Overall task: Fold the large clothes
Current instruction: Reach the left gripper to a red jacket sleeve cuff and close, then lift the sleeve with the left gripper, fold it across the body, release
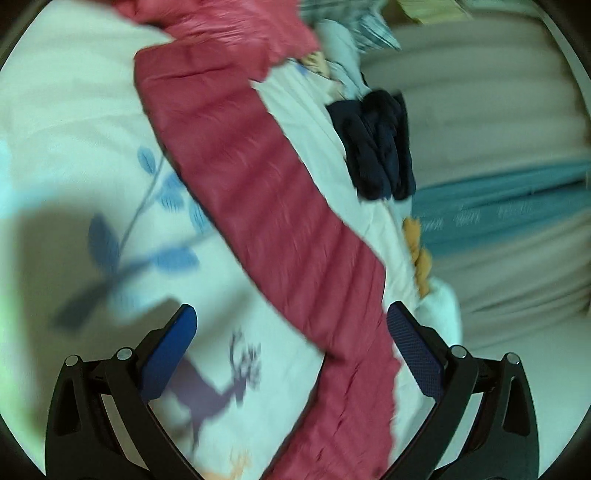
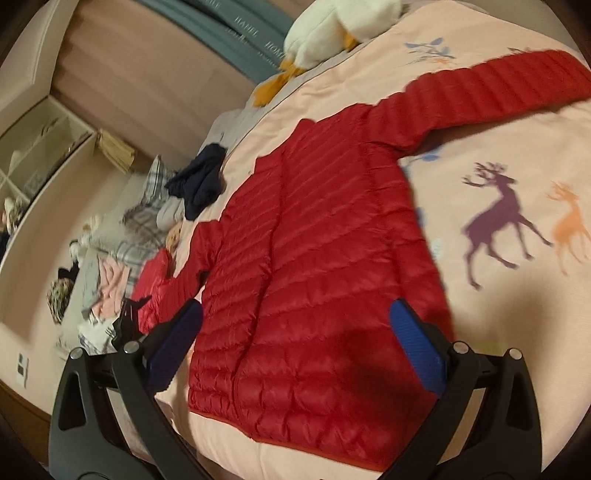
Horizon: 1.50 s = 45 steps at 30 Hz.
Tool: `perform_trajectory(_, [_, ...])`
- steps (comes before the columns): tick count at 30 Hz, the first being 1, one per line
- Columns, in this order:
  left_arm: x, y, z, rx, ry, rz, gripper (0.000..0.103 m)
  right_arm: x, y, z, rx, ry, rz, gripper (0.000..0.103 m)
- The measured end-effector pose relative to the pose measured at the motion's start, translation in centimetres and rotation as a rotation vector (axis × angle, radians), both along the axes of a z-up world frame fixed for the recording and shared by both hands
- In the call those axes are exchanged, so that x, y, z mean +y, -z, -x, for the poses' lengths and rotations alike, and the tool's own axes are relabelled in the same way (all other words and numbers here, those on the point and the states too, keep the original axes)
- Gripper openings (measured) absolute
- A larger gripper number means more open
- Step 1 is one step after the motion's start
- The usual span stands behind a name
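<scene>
A red quilted puffer jacket (image 2: 306, 266) lies spread flat on a pale pink bedspread (image 2: 498, 140) printed with deer and leaves. One sleeve (image 2: 480, 96) stretches out to the upper right, the other (image 2: 184, 273) to the left edge of the bed. My right gripper (image 2: 295, 332) is open and hovers over the jacket's lower body near the hem. In the left wrist view a jacket sleeve (image 1: 280, 206) runs diagonally across the bedspread (image 1: 74, 110), and my left gripper (image 1: 291, 343) is open above the sleeve's lower end, holding nothing.
A crumpled navy garment (image 2: 201, 177) (image 1: 376, 144) lies on the bed beside the jacket. A white plush duck with orange feet (image 2: 332, 29) sits at the bed's far corner. Plaid and pink clothes (image 2: 122, 258) are piled off the bed's left side, near a shelf unit (image 2: 33, 147).
</scene>
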State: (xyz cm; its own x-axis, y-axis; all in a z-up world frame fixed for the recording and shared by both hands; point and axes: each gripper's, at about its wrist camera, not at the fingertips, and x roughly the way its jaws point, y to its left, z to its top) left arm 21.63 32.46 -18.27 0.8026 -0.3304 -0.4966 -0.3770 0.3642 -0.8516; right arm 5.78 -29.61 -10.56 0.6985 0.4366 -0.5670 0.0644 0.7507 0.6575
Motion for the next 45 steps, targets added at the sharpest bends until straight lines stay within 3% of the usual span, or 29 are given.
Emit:
perform_trajectory(4, [2.7, 1.7, -1.7, -0.019, -0.031, 0.072, 0.102, 2.1, 0.2, -1.9, 0.011, -0.047, 0.042, 0.101])
perform_trajectory(12, [5.5, 1.9, -6.5, -0.016, -0.097, 0.032, 0.102, 5.6, 1.2, -4.8, 0.042, -0.114, 0.109, 0.101])
perform_trajectory(18, [6.3, 1.7, -7.3, -0.012, -0.174, 0.013, 0.102, 7.3, 1.4, -6.9, 0.054, -0.145, 0.129, 0.101])
perform_trajectory(21, [6.1, 1.8, -7.6, 0.041, -0.181, -0.046, 0.084, 8.1, 1.4, -7.2, 0.063, -0.159, 0.152, 0.101])
perform_trajectory(23, [6.1, 2.3, -7.6, 0.087, -0.165, -0.075, 0.055, 8.5, 1.4, -7.2, 0.066, -0.159, 0.174, 0.101])
perform_trajectory(26, [7.1, 3.5, -7.0, 0.107, -0.166, -0.039, 0.026, 8.5, 1.7, -7.2, 0.079, -0.156, 0.168, 0.101])
perform_trajectory(28, [7.8, 4.2, -6.6, 0.109, -0.159, -0.011, 0.015, 8.4, 1.9, -7.1, 0.093, -0.147, 0.155, 0.101])
perform_trajectory(30, [8.2, 4.5, -6.3, 0.110, -0.147, -0.005, 0.011, 8.3, 2.0, -7.1, 0.102, -0.142, 0.150, 0.101])
perform_trajectory(34, [7.4, 2.5, -6.0, 0.147, -0.132, -0.112, 0.008, 8.6, 1.2, -6.6, 0.091, -0.143, 0.176, 0.101])
perform_trajectory(38, [5.1, -2.0, -6.0, 0.090, -0.082, -0.276, 0.008, 9.0, 0.6, -6.2, 0.075, -0.148, 0.189, 0.101])
perform_trajectory(45, [0.0, -10.1, -5.1, -0.064, 0.037, -0.496, 0.008, 10.1, 0.0, -5.6, 0.058, -0.173, 0.193, 0.101])
